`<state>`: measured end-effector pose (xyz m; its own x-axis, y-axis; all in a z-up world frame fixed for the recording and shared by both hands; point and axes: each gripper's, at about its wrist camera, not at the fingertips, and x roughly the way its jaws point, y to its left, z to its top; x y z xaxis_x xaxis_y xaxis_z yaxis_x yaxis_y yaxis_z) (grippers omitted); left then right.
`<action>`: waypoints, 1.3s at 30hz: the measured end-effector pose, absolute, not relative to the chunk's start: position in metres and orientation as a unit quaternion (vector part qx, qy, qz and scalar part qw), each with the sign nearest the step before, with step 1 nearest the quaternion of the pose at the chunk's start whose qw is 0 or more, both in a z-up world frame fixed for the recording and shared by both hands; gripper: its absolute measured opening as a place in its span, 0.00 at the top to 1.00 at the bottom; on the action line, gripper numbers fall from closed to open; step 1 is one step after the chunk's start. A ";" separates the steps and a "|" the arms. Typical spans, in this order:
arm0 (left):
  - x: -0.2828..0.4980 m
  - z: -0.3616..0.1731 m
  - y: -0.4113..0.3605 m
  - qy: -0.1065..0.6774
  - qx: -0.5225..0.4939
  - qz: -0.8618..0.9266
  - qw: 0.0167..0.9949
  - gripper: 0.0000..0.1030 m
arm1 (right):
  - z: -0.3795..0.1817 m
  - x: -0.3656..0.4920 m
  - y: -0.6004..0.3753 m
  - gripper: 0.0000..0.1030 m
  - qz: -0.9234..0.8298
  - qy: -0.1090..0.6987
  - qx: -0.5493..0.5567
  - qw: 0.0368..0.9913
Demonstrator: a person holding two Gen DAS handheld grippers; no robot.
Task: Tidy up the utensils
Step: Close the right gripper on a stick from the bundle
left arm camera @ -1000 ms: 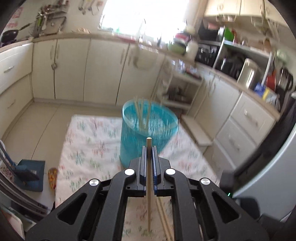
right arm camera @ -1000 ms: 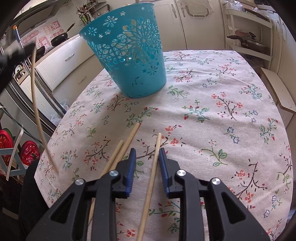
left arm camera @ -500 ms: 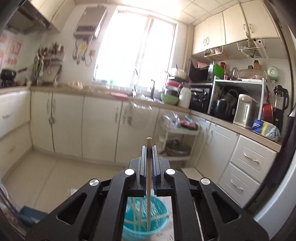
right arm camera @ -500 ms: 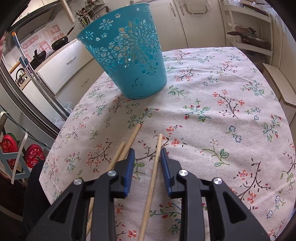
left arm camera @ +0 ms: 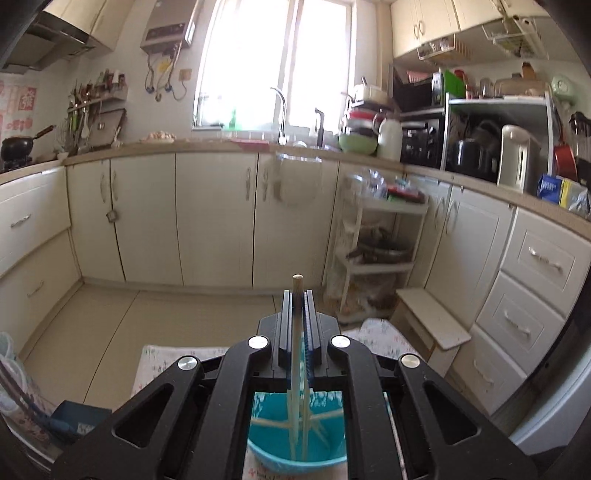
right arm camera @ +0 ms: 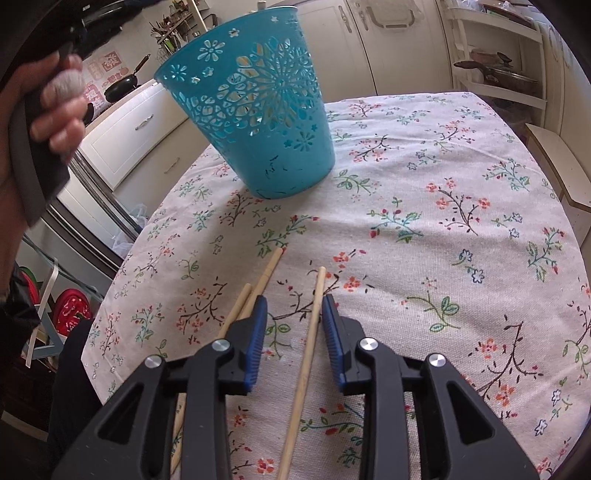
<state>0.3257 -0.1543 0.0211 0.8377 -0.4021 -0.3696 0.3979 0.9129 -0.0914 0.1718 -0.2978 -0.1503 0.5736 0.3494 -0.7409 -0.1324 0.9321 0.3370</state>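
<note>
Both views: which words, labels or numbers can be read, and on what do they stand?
None can be read with certainty.
Red wall stickers: Chinese characters, too blurred to read.
Pink wall stickers: the same, too blurred.
Blue box on the counter: print too small.
Water heater: label too small.

I can read almost nothing here: red paper decorations [left arm camera: 25, 107] on the wall tiles carry what look like Chinese characters, too blurred to make out, and the blue box [left arm camera: 549, 187] print stays illegible.
</note>
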 end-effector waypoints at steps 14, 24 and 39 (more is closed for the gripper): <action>0.271 -0.065 -0.063 0.256 -0.047 -0.106 0.960 0.10 | -0.147 0.163 -0.297 0.69 0.117 0.442 0.111 0.882; 0.275 -0.146 -0.035 0.354 -0.125 -0.085 0.923 0.07 | -0.147 0.177 -0.280 0.74 0.076 0.452 0.045 0.888; 0.276 -0.154 -0.072 0.384 -0.048 -0.090 0.918 0.07 | -0.145 0.171 -0.267 0.95 0.112 0.478 -0.009 0.871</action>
